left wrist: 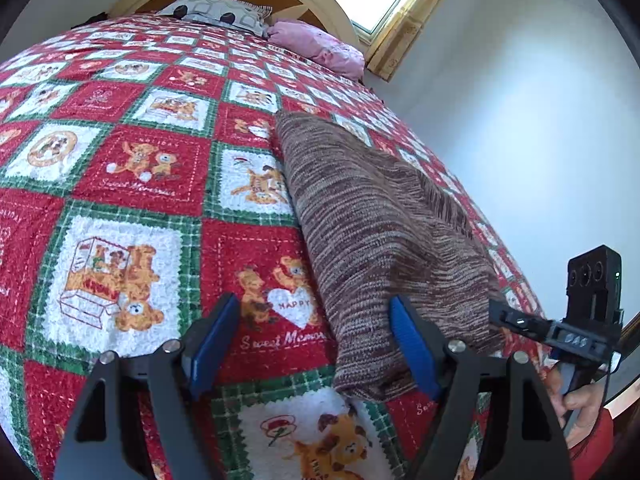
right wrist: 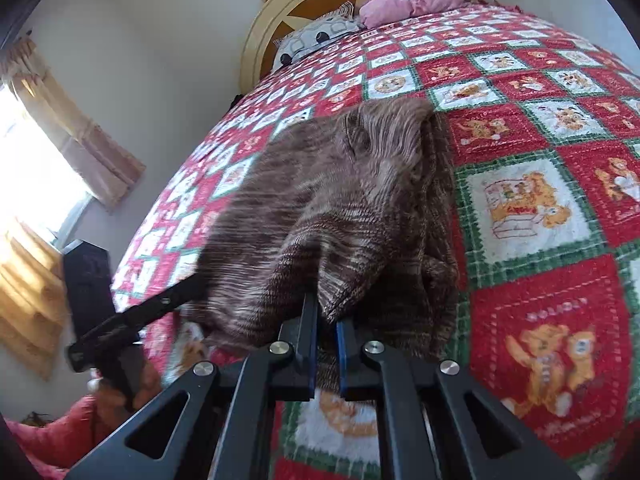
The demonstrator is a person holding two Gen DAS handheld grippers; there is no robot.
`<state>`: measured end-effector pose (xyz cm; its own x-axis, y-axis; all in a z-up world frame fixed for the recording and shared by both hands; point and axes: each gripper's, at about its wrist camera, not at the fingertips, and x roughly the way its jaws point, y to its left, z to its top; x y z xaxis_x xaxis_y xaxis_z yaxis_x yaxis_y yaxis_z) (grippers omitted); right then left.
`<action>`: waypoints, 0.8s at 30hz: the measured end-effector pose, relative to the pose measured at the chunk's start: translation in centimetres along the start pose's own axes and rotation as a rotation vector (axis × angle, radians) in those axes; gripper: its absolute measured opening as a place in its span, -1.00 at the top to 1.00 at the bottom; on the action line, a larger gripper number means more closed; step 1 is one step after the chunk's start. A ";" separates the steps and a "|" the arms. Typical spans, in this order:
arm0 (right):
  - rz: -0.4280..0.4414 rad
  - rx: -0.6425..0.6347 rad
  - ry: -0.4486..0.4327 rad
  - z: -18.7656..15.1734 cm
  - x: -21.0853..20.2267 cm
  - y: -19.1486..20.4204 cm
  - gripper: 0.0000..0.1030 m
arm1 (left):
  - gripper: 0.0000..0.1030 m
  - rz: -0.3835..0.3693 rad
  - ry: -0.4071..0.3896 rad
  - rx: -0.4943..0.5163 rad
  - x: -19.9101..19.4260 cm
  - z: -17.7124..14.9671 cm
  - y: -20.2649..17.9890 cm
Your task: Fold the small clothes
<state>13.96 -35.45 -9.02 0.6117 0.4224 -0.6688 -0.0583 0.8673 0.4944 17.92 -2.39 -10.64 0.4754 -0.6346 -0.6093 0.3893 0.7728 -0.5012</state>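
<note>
A brown marled knit garment lies lengthwise on the bed, partly folded over on itself. In the left wrist view my left gripper is open over the garment's near left corner. Its right blue pad is over the knit and its left one over the bedspread, with nothing gripped. At the garment's right edge is my right gripper, held by a hand. In the right wrist view the right gripper is shut on a lifted hem of the garment. The blurred left gripper is at the left.
A red, green and white teddy-bear quilt covers the bed. A patterned pillow and a pink pillow lie by the cream headboard. A wall runs close along the bed's side. A curtained window is bright.
</note>
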 end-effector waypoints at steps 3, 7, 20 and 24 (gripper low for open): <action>0.012 -0.009 0.004 1.0 -2.8 0.2 0.88 | -0.56 -0.028 -0.006 -0.024 -0.2 0.0 0.4; -0.068 -0.058 0.077 1.5 -4.2 0.0 0.88 | -0.56 -0.025 -0.004 -0.019 -0.2 0.0 0.3; -0.277 -0.226 0.089 1.8 -6.1 0.1 0.74 | -0.57 0.136 -0.027 0.111 -2.1 1.6 -1.3; -0.267 -0.256 -0.079 5.9 -7.0 0.9 0.74 | -0.57 0.138 -0.089 0.120 -1.7 5.7 -2.8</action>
<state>14.26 -39.17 -0.60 0.6903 0.1592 -0.7058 -0.0773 0.9861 0.1468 20.55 -3.48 -4.69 0.5962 -0.5241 -0.6081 0.4047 0.8504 -0.3362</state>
